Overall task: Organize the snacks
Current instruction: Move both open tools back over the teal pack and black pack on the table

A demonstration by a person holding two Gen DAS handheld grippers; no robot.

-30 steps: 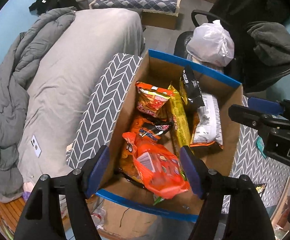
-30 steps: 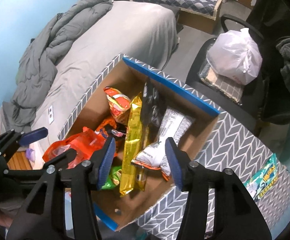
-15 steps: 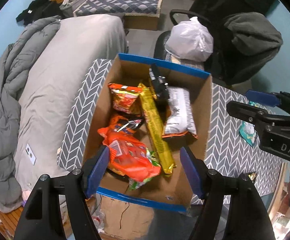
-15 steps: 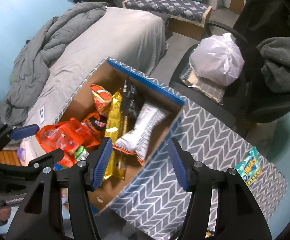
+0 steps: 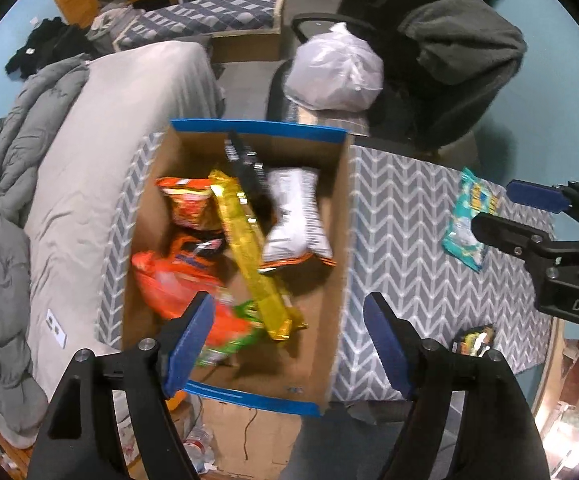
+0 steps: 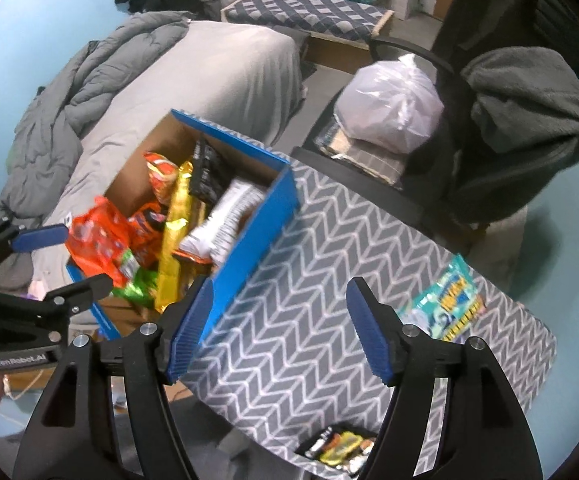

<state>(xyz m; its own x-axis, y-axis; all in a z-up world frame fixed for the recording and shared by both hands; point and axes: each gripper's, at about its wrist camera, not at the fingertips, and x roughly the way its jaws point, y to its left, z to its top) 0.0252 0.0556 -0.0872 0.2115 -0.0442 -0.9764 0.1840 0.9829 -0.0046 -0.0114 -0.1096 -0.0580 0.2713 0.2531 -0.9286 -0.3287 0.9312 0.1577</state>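
Note:
A cardboard box [image 5: 337,216] with blue-taped rims [image 6: 257,232] sits on a grey chevron tabletop [image 6: 309,300]. Inside lie several snack bags: an orange bag [image 5: 169,284], a long gold pack [image 5: 249,248], a white bag [image 5: 295,216] and a black pack [image 5: 245,160]. A teal snack pack [image 6: 447,306] lies on the tabletop to the right, and a small dark pack [image 6: 337,446] rests at the near edge. My left gripper [image 5: 287,342] hovers over the box's near end, jaws opening, nothing between them. My right gripper [image 6: 279,330] hangs over the tabletop, jaws opening, empty.
A grey bed [image 5: 89,152] with a rumpled duvet lies left of the box. Behind the table stands a black office chair [image 6: 489,128] with a grey blanket on its back and a white plastic bag [image 6: 389,108] on its seat. Floor clutter [image 5: 197,440] lies below the box.
Both grippers have shifted right: the box slid left in both views, and the teal pack came into view. The right gripper's jaws widened and left the box for the tabletop.

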